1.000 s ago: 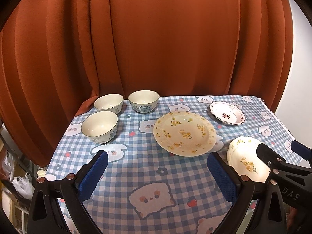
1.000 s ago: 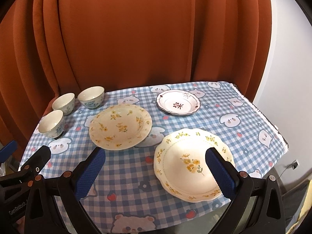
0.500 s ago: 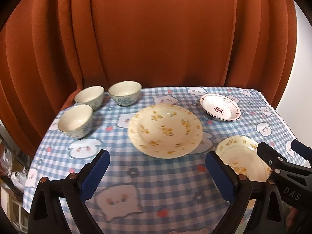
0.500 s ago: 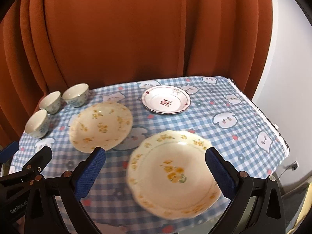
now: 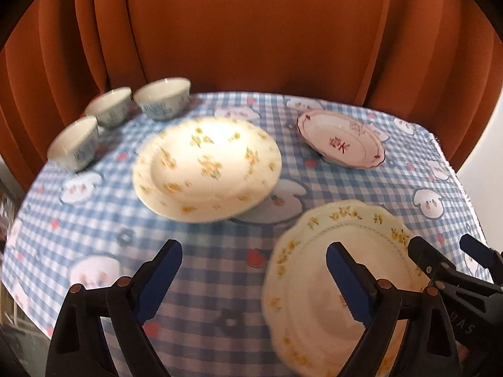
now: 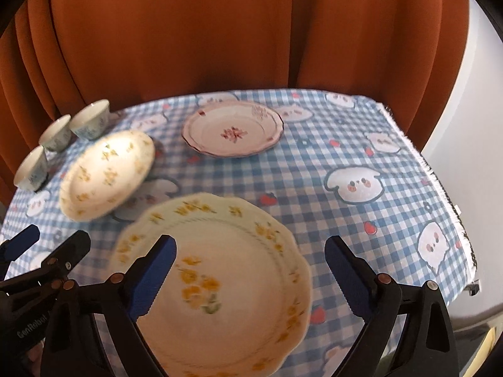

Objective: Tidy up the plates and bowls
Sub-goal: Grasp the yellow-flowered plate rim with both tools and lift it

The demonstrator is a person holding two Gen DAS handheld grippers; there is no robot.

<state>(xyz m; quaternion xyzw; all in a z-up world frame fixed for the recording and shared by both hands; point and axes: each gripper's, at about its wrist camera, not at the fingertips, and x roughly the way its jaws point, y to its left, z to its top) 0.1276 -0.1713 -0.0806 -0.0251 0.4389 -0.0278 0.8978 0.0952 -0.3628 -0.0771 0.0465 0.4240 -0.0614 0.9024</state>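
Scalloped plate (image 6: 220,282) under right gripper (image 6: 251,279), between its closing jaws.

Plates (image 6: 232,132) glazed ceramic, glossy; bowls (image 5: 163,99) likewise. Tablecloth (image 6: 314,188) matt woven cloth; curtain (image 5: 251,31) matt fabric.

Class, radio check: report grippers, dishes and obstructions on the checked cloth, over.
Left gripper and right gripper both closing, nothing between them. Scalloped yellow-flower plate lies beneath the right gripper. Three bowls unstacked. Nothing obstructing.
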